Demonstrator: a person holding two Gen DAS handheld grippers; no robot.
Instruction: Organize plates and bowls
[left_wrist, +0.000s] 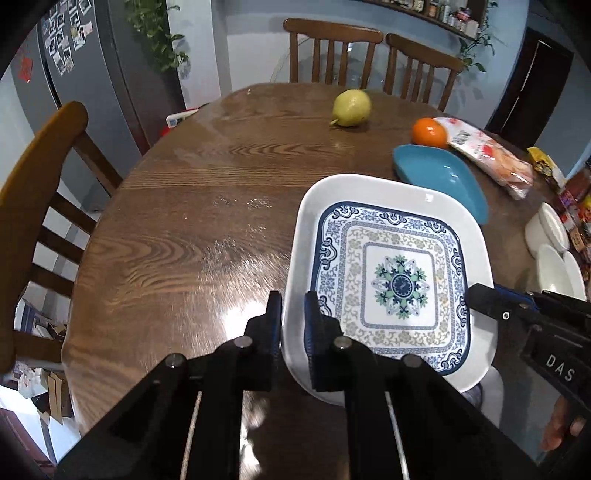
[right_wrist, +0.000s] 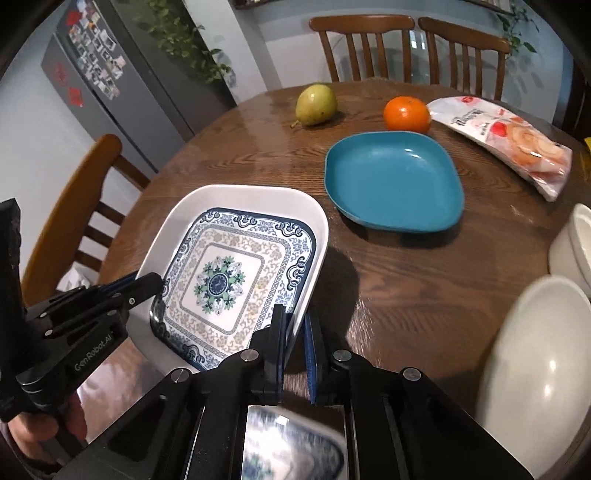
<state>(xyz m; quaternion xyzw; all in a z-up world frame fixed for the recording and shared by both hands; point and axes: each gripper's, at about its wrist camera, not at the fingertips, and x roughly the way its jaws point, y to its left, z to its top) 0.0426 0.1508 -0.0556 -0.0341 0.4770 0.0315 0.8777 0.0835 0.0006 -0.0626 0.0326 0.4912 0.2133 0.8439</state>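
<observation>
White with a blue-and-green pattern, the square plate (left_wrist: 393, 280) is the reference item; we hold it above the near edge of the wooden worktop (left_wrist: 192, 206). Our left gripper (left_wrist: 293, 314) has its jaws clamped on the plate's left rim. Our right gripper (right_wrist: 295, 325) has its jaws clamped on the plate's right rim. Beyond the plate lies a blue plate (right_wrist: 393, 181), flat on the worktop. Farther beyond it sit an orange (right_wrist: 406, 113) and a pear (right_wrist: 316, 104). Right of the square plate stand white bowls (right_wrist: 535, 354). A snack packet (right_wrist: 509, 140) lies right of the orange.
</observation>
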